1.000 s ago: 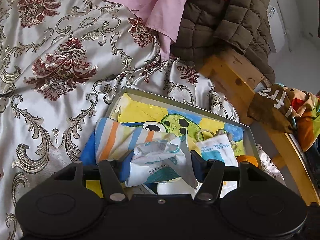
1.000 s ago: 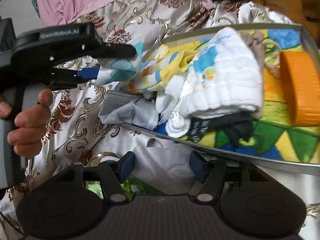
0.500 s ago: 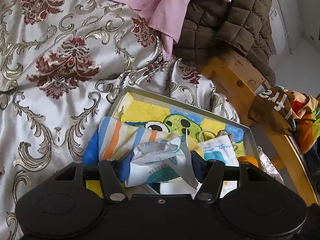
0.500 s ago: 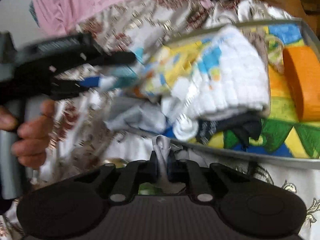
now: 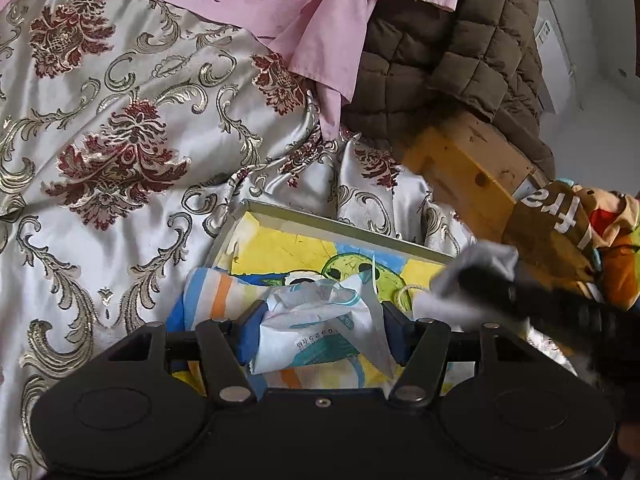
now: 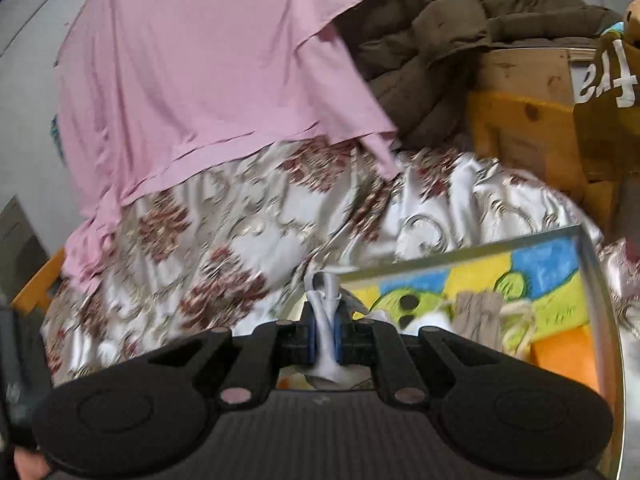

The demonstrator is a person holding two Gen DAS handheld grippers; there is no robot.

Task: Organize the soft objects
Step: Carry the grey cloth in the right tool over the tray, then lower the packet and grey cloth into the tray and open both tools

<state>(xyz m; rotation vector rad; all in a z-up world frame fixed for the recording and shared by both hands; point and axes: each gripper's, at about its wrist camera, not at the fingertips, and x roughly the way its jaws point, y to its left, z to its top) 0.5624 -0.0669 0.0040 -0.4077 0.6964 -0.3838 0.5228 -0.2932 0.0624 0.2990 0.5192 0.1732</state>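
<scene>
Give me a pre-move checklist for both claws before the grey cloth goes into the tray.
1. Right claw shut on the grey cloth: ok.
2. Left claw holding the white printed cloth: ok.
3. Tray within view ahead of the right claw: ok.
4. Free space on the tray floor: cannot tell, much of it is hidden.
5. Grey cloth hanging free of the bedspread: cannot tell.

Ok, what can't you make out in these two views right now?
- Left wrist view: the right gripper and its grey cloth are motion-blurred.
- Right wrist view: the tray contents are partly hidden behind the gripper body; the orange block is half covered.
- Left gripper: the printed cloth hides the tray beneath.
</scene>
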